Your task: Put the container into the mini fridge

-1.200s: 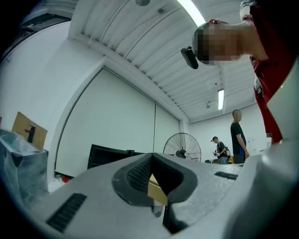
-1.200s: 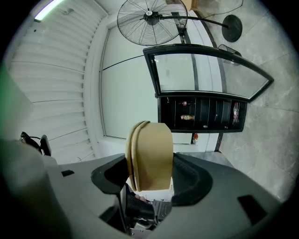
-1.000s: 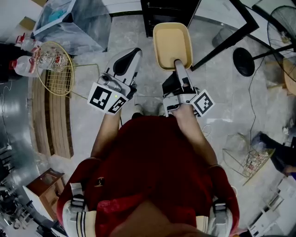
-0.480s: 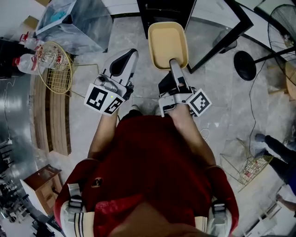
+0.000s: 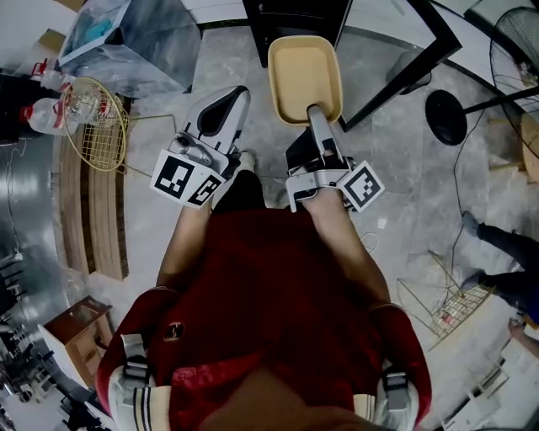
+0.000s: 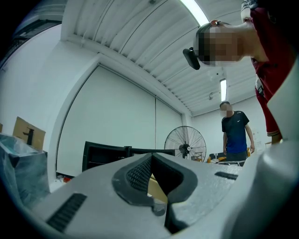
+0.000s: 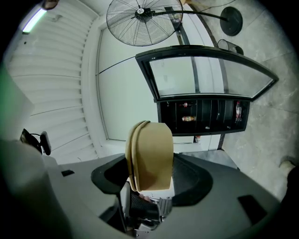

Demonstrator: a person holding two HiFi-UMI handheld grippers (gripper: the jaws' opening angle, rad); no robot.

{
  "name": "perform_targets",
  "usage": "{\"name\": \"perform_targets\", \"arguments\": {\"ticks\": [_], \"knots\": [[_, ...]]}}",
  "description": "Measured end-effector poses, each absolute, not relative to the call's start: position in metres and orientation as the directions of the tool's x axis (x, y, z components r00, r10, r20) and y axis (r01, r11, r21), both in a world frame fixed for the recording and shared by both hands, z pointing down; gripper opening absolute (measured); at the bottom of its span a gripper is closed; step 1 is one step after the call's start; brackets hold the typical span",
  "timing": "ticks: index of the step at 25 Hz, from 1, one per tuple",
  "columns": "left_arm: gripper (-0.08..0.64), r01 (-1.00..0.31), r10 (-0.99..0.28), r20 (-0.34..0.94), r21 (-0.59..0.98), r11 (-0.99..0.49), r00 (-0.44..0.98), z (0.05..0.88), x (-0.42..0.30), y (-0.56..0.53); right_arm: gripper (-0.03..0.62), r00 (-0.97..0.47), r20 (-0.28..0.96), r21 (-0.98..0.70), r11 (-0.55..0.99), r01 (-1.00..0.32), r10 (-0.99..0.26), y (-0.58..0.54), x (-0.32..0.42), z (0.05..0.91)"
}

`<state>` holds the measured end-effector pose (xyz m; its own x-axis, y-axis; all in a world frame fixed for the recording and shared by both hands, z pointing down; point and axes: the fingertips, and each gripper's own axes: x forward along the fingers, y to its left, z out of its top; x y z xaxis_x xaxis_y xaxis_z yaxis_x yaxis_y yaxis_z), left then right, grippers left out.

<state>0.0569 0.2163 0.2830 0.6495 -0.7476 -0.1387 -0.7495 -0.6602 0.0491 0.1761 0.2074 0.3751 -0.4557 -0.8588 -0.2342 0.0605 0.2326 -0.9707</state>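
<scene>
Right under the head camera, we see the person's red top and two bare forearms reaching forward over a grey stone floor. At the end of the left forearm we find the left gripper, with its marker cube nearest the body. In the left gripper view its jaws are pressed together with nothing pinched between them.

Just to its right we find the right gripper, also with a marker cube. Its jaws pinch the near end of the container, a shallow tan tray with rounded corners. One jaw lies over the inside of the tray, which is held out ahead of the body above the floor, open side up. In the right gripper view we see the container edge-on, rising from between the pads.

Just beyond the tray's far end stands the mini fridge, a black cabinet. From the right gripper view we look into its dark interior, where a few small items sit on a shelf. Its black-framed glass door is swung open. The container is outside the fridge, in front of the opening.

Off to the left we note a gold wire basket on the floor and plastic bottles beside it. Farther right stands a pedestal fan with a round dark base.
</scene>
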Motion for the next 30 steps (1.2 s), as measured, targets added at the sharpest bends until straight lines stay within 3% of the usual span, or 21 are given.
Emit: {"name": "perform_targets", "arguments": {"ticks": [12, 30], "knots": [[0.006, -0.710, -0.708, -0.174, 0.061, -0.701, 0.684, 0.287, 0.032, 0.140, 0.255, -0.419, -0.221, -0.973, 0.231, 0.029, -0.880, 0.137, 0.153, 0.379], [0.006, -0.629, -0.630, -0.170, 0.067, -0.774, 0.757, 0.301, -0.065, -0.041, 0.255, -0.305, -0.131, -0.985, 0.158, -0.065, -0.943, -0.024, 0.071, 0.406]]}}
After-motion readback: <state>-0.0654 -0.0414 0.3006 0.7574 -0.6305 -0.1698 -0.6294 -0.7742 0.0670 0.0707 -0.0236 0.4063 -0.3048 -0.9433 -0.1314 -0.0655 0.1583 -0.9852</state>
